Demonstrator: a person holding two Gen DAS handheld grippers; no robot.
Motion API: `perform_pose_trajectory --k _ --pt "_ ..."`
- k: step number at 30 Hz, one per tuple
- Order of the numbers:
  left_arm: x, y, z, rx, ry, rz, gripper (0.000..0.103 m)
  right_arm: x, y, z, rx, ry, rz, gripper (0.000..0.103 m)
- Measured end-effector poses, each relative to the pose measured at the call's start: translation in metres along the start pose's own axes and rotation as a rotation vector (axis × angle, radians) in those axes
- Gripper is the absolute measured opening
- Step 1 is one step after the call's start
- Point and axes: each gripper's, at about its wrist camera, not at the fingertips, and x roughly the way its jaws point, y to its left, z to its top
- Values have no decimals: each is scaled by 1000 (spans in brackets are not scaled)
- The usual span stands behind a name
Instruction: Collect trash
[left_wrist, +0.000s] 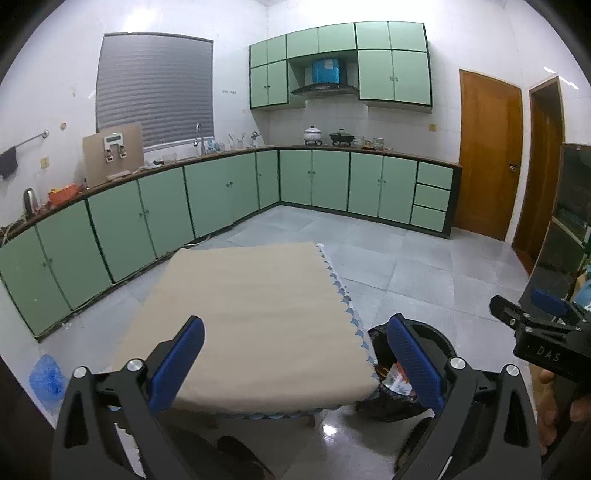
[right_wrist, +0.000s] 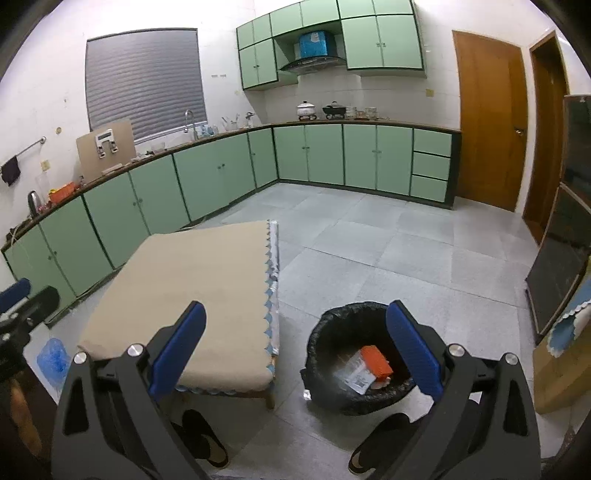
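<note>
A black bin lined with a black bag (right_wrist: 332, 391) stands on the floor right of a low table with a beige cloth (right_wrist: 192, 295). Inside it lie an orange packet (right_wrist: 376, 360) and a white wrapper (right_wrist: 356, 374). My right gripper (right_wrist: 295, 354) is open and empty, held above the table's near right corner and the bin. My left gripper (left_wrist: 295, 365) is open and empty above the table's (left_wrist: 251, 314) near edge. The bin (left_wrist: 384, 402) and its trash show partly behind the left gripper's right finger. The right gripper also shows at the right edge of the left wrist view (left_wrist: 543, 325).
Green cabinets (right_wrist: 221, 177) run along the left and far walls. Brown doors (right_wrist: 487, 118) are at the right. A blue plastic bag (right_wrist: 53, 356) lies on the floor left of the table. Dark slippers (right_wrist: 207, 439) are near my feet. A cloth-covered stand (right_wrist: 561, 362) is at the right.
</note>
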Motion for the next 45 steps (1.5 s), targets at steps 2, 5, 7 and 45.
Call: perform_pose_trajectory --k 2,5,7,45 --pt "-1 -2 3 2 4 3 97 -1 -3 -1 9 -7 -25 97" --pt "-4 -1 4 2 1 27 97 -7 -4 1 26 -31 -77 98" --pt "-7 -6 4 4 -9 55 97 -10 -3 4 43 -52 -122 98" --pt "-43 -23 23 -50 -169 76 97 -63 -13 13 72 -255 -326 98"
